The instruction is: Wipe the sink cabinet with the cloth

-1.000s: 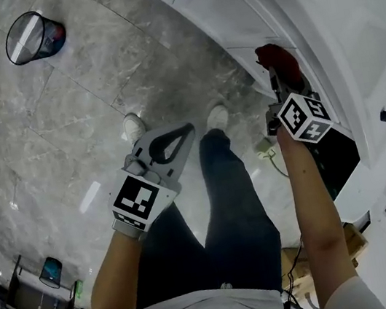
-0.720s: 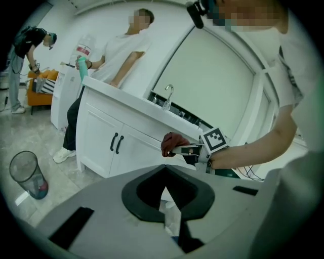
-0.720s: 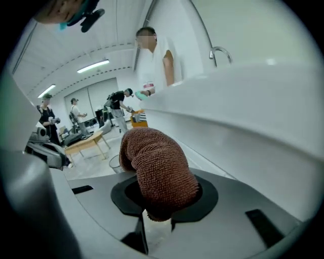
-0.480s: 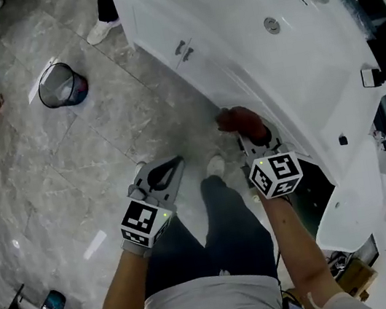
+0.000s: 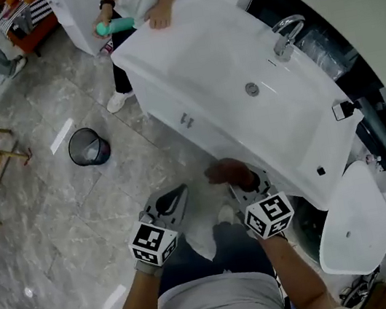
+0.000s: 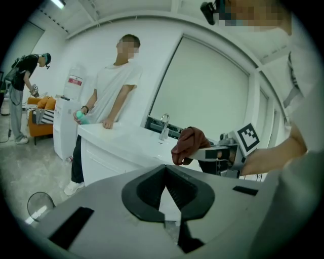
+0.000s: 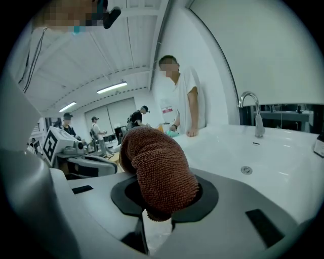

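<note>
Cloth (image 5: 227, 172) sits clamped in right tool (image 5: 247, 185) near sink cabinet (image 5: 163, 102); left tool (image 5: 175, 195) closed, empty.

Head view looks steeply down; both gripper views look level, all sharing the sink (image 5: 216, 53).

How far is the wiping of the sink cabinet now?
Done: the right tongs have the brown cloth gripped. In hand: the cloth is held near the front edge of the sink top; contact cannot be seen. Left: wiping the white cabinet front, which shows no sign either way. The left tongs are shut, empty.
</note>
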Available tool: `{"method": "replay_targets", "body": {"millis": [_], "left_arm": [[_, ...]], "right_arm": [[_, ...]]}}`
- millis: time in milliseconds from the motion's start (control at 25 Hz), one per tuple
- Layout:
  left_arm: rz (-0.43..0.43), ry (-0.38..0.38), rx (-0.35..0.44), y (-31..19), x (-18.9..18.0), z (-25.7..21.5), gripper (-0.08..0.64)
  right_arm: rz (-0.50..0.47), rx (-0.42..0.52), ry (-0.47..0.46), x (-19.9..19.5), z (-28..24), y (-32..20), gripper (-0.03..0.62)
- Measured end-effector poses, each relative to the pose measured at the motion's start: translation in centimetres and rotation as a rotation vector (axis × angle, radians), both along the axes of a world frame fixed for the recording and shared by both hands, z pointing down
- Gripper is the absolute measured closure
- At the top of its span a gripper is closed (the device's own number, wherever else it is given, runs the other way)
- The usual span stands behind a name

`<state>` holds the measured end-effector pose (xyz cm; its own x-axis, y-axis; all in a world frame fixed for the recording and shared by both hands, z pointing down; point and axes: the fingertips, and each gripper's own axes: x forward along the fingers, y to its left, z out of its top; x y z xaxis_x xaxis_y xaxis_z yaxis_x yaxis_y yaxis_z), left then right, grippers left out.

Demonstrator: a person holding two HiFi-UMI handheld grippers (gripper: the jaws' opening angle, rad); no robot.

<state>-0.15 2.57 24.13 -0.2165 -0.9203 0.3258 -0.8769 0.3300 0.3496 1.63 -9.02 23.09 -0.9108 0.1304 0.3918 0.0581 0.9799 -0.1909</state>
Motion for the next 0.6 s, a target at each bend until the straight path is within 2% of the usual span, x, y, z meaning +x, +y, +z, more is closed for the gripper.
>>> {"method": "replay_targets", "body": {"millis": [360, 600], "left_arm": [[-0.004, -0.062, 0.037, -0.4, -0.3, -8.0, 0.548], [0.006, -0.135, 0.073, -0.8, -0.4, -14.0, 0.548]], "right_arm": [[-0.012, -0.034, -0.116, -0.5, -9.8, 0.5, 0.486], [-0.027, -0.053, -0.184, -0.2, -15.4, 0.5, 0.486]]}}
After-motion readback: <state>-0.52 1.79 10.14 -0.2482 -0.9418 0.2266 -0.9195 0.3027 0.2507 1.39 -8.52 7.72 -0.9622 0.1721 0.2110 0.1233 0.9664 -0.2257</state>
